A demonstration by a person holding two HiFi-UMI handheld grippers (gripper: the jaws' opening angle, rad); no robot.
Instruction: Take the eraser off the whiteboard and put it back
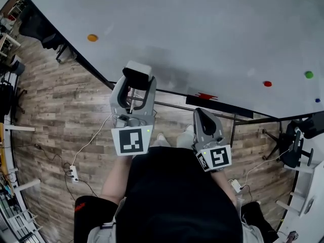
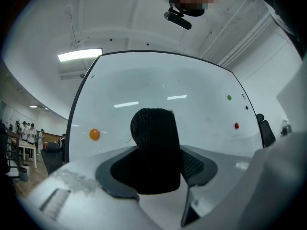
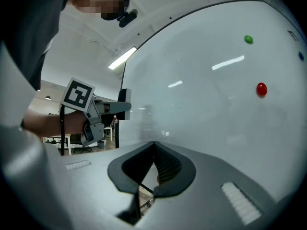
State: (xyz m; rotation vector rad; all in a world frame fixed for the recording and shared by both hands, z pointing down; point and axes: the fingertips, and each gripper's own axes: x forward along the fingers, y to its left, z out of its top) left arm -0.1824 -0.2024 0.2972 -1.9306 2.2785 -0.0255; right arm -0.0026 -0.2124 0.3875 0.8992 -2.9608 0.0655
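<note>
The eraser [image 1: 138, 69], with a white back and a black felt face [image 2: 156, 147], sits between the jaws of my left gripper [image 1: 136, 83], which is shut on it. It is held level in front of the lower part of the whiteboard [image 1: 202, 29]; I cannot tell whether it touches the board. My right gripper [image 1: 202, 113] is lower and to the right, shut with nothing in it; its tips [image 3: 154, 145] meet in the right gripper view. That view also shows the left gripper with the eraser [image 3: 123, 105] at its left.
Magnets stick to the whiteboard: orange [image 1: 92, 37] at the left, red [image 1: 267, 83], green [image 1: 309, 74] and blue [image 1: 317, 100] at the right. A red item [image 1: 206, 96] lies on the board's tray. Cables and a power strip [image 1: 74, 173] lie on the wooden floor.
</note>
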